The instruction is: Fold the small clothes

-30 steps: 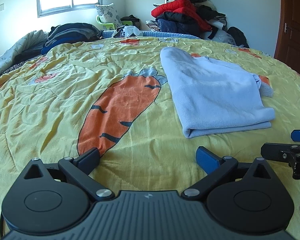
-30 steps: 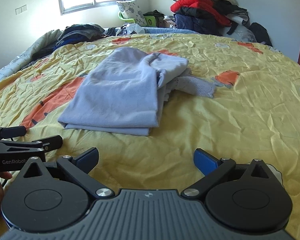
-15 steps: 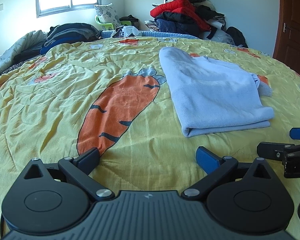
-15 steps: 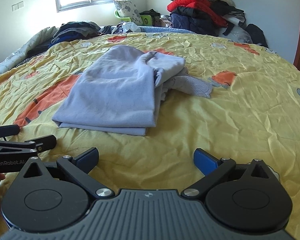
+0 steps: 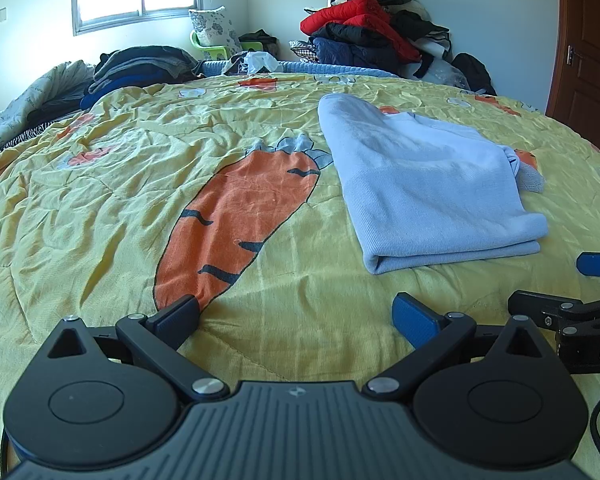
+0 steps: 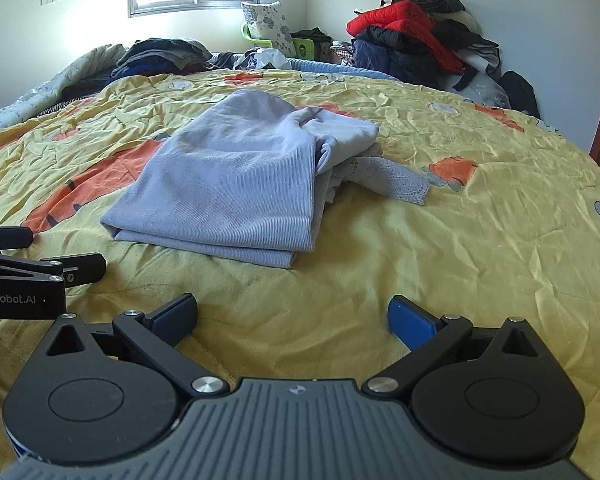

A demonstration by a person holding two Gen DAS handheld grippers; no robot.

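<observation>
A light blue knit garment (image 5: 428,184) lies folded on the yellow carrot-print quilt (image 5: 140,184), with a lace-edged piece sticking out at its right side (image 6: 396,184). It also shows in the right wrist view (image 6: 236,184). My left gripper (image 5: 296,316) is open and empty, low over the quilt, in front and to the left of the garment. My right gripper (image 6: 292,314) is open and empty, just in front of the garment's near folded edge. Each gripper shows at the edge of the other's view.
A pile of red and dark jackets (image 5: 364,36) sits at the far right corner by the wall. Dark folded clothes (image 5: 140,68) and a pillow (image 5: 216,32) lie at the head of the bed under the window. A brown door (image 5: 592,48) stands at the right.
Both grippers have risen or tilted slightly; the garment sits a little lower in the right view. The garment has not moved and both grippers stay open.
</observation>
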